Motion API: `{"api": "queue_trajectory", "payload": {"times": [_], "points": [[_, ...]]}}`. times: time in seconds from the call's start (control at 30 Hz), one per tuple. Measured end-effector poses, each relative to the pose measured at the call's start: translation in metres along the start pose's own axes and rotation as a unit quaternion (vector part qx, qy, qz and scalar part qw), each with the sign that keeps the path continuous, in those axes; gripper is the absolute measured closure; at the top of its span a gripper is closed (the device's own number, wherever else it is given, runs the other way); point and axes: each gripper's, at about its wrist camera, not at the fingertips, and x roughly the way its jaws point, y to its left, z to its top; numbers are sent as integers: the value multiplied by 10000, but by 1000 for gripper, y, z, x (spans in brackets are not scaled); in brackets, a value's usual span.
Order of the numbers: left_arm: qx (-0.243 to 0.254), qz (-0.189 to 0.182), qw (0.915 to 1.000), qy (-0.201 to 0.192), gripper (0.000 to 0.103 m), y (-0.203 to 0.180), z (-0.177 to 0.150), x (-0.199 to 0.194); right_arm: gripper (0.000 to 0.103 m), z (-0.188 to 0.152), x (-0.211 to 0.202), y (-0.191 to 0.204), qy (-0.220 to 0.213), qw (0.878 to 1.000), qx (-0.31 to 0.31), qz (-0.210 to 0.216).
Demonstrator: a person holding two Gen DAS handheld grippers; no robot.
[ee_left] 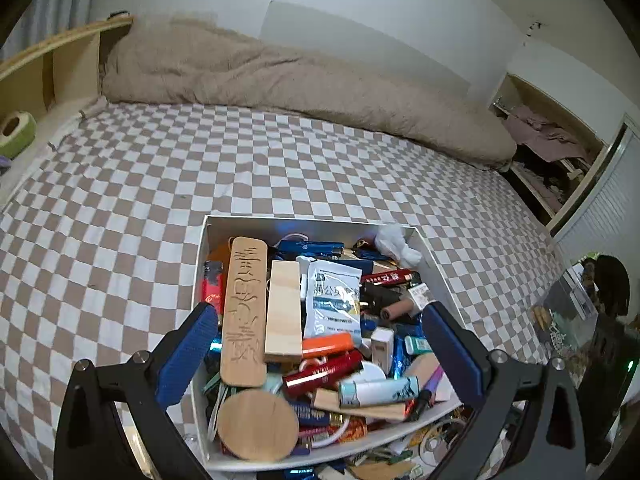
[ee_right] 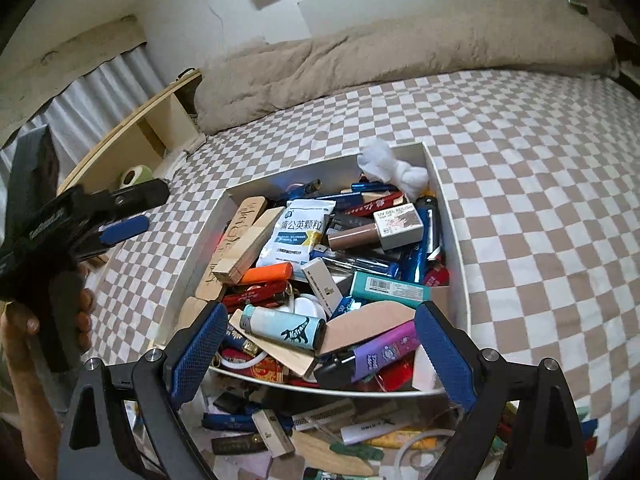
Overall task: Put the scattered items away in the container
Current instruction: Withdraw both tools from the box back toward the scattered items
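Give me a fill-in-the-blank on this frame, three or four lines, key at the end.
1. The white box sits on a ____-patterned bedsheet.
2. The lighter printed with a dinosaur lies ____ the box.
3. Both the right tool and the left tool have their fingers ____.
4. The crumpled tissue in the box's far corner is ____ in colour.

Missing words: checkered; inside; open; white
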Motion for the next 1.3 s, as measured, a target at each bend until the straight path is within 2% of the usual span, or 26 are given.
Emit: {"api": "queue_trajectory", "payload": {"times": [0.13, 0.3, 0.4, 0.63, 0.9, 1.3], "points": [[133, -64, 9998, -152, 0, -9, -12, -21, 8, 0, -18, 6, -141, 9998, -124, -54], [380, 83, 9985, -392, 0, -24, -32, -49, 5, -4, -44, 14, -413, 9984, -326, -216], [387, 22, 9982, -464, 0, -29, -43, -62, 0, -8, -59, 20, -583, 9967, -467, -329], [365, 79, 9967, -718, 0, -35, -64, -96, 0, -19, -90, 32, -808, 9921, -734, -620], [328, 336, 9945, -934, 0, -37, -80, -125, 0, -30, -121, 40, -1031, 9888, -878, -624], [430, 412, 9912, -1184, 0, -46, -104, -158, 0, -50, -153, 49, -1249, 9854, -982, -613]]}}
